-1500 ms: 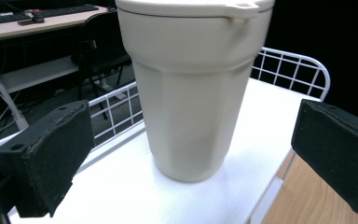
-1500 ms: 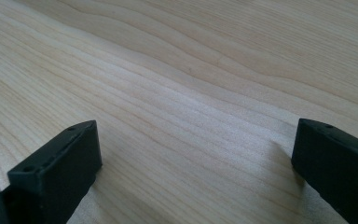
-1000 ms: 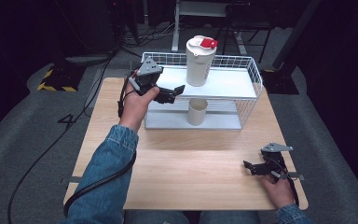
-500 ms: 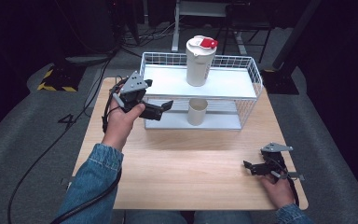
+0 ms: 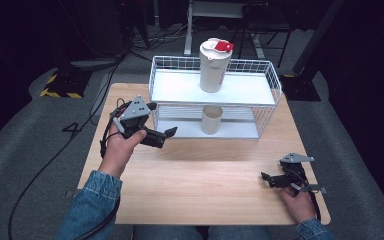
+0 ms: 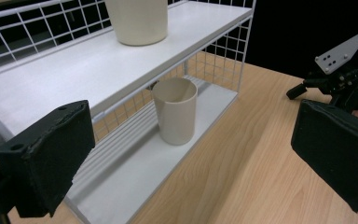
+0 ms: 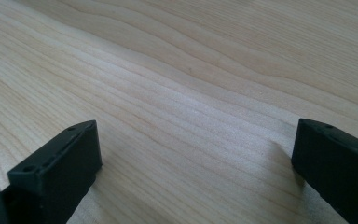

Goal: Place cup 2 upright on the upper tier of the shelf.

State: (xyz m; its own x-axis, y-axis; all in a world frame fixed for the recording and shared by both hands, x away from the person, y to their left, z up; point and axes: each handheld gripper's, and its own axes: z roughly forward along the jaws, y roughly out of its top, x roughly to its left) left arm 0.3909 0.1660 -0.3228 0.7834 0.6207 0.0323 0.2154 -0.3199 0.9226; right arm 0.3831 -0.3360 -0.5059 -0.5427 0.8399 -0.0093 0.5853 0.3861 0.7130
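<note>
High view: a wooden table (image 5: 205, 170) fills the middle of the frame, with a white wire shelf rack (image 5: 267, 95) at its upper centre. A tall white container (image 5: 214, 67) with a red-tabbed lid stands on the rack's top shelf; a beige cup (image 5: 212, 120) stands upright on the lower shelf beneath it. At centre left the left gripper (image 5: 161, 136) has its jaws apart, empty, near the rack's corner. At lower right the right gripper (image 5: 269, 180) rests low over bare wood, jaws apart.

A dim lab or studio: floor cables (image 5: 55, 165), hazard-striped tape (image 5: 60, 93), equipment stands (image 5: 300, 50).
</note>
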